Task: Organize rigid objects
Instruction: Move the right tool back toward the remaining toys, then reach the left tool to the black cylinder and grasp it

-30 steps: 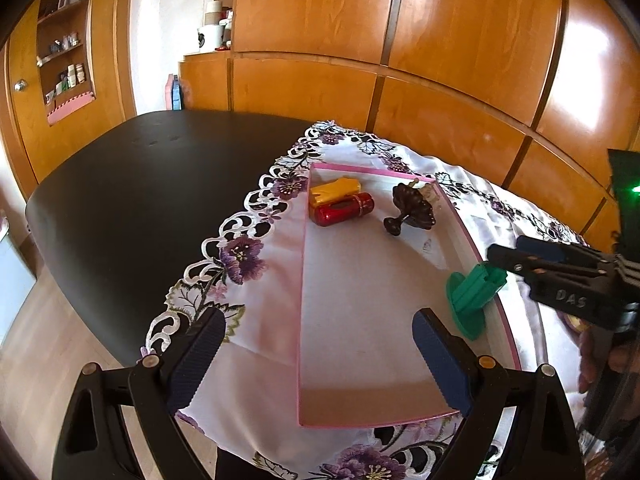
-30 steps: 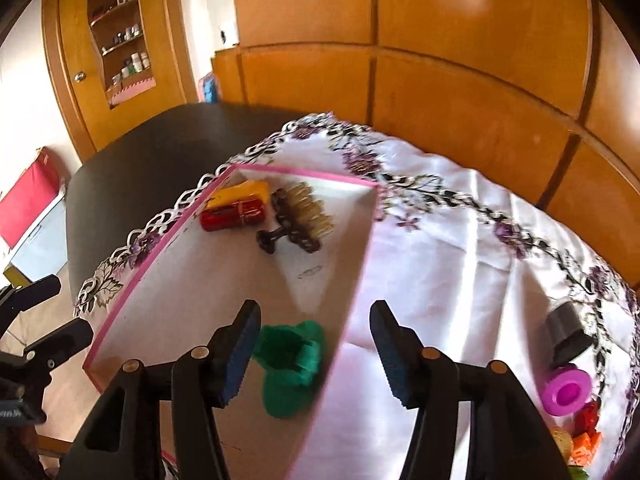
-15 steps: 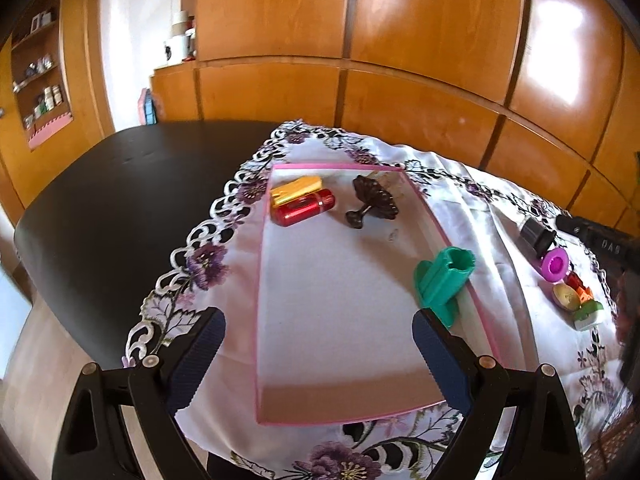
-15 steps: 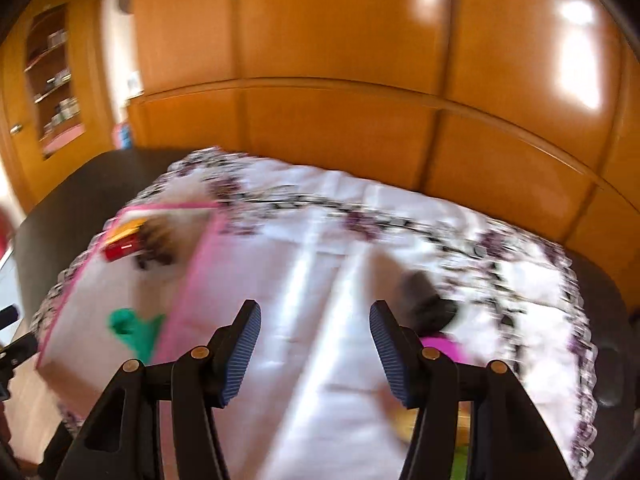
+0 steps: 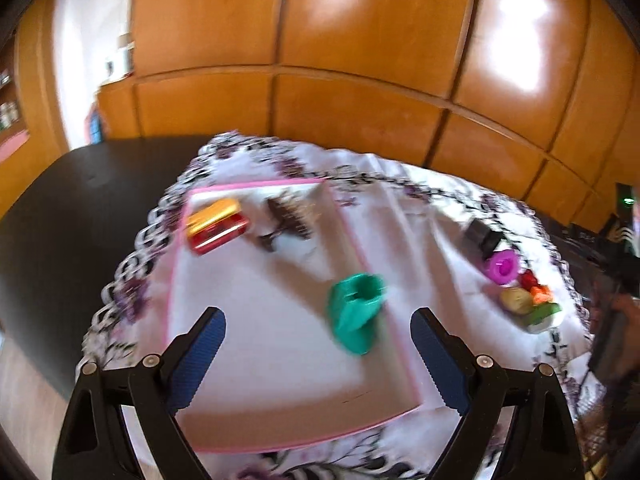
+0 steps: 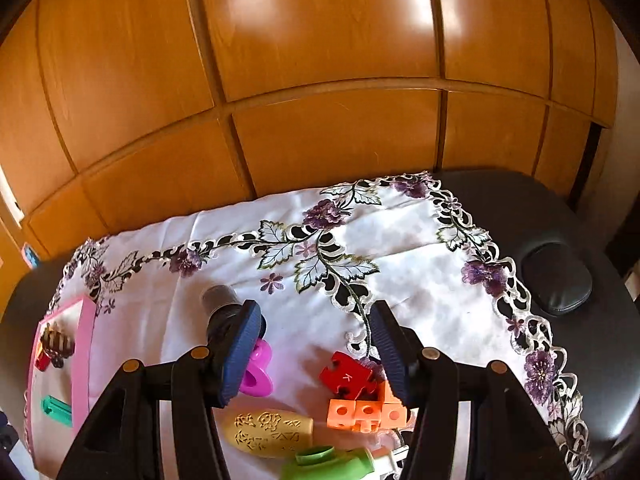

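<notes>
One dark table (image 6: 600, 360), floral lace cloth (image 6: 400, 240), glossy wooden cabinets (image 6: 320, 60) behind

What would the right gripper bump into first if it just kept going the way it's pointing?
Probably the red puzzle piece: it lies on the white tablecloth between the open fingers of the right gripper, ahead and below. Depth is hard to judge, so it might meet bare cloth just beyond.

Left gripper (image 5: 318, 354) jaws wide, empty, above pink tray (image 5: 280, 436); green piece (image 5: 354, 312) inside.
</notes>
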Available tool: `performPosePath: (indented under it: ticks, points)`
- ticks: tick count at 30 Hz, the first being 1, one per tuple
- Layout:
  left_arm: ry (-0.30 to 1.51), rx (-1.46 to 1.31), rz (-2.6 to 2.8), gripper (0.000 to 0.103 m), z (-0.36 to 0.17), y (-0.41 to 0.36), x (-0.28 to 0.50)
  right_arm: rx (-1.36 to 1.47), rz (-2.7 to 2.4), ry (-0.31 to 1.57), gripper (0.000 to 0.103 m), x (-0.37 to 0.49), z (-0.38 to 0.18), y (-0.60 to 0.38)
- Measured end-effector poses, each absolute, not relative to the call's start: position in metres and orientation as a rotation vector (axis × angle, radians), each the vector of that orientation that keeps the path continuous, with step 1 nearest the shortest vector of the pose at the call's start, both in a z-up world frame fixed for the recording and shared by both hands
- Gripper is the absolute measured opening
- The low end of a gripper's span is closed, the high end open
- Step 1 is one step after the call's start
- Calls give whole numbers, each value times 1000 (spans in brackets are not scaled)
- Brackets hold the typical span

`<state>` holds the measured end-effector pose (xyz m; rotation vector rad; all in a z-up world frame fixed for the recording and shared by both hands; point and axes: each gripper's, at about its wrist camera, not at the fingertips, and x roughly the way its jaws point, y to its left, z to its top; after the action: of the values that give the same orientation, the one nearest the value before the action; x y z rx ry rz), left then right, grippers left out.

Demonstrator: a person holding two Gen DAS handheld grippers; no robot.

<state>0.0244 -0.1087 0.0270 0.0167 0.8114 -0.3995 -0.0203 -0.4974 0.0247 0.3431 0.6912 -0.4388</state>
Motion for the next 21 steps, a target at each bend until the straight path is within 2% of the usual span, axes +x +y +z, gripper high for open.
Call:
performPosePath:
  ticks: [10, 15, 21]
  points:
    - [900, 22, -603, 93, 31, -197, 58, 444, -473, 694, 57, -26, 21, -514]
    - [1021, -43, -705, 73, 16, -247, 87, 522, -477, 686, 57, -32, 20, -526]
    - [1119, -125, -752, 73, -3, -307, 120, 581, -461, 680, 57, -34, 19, -534]
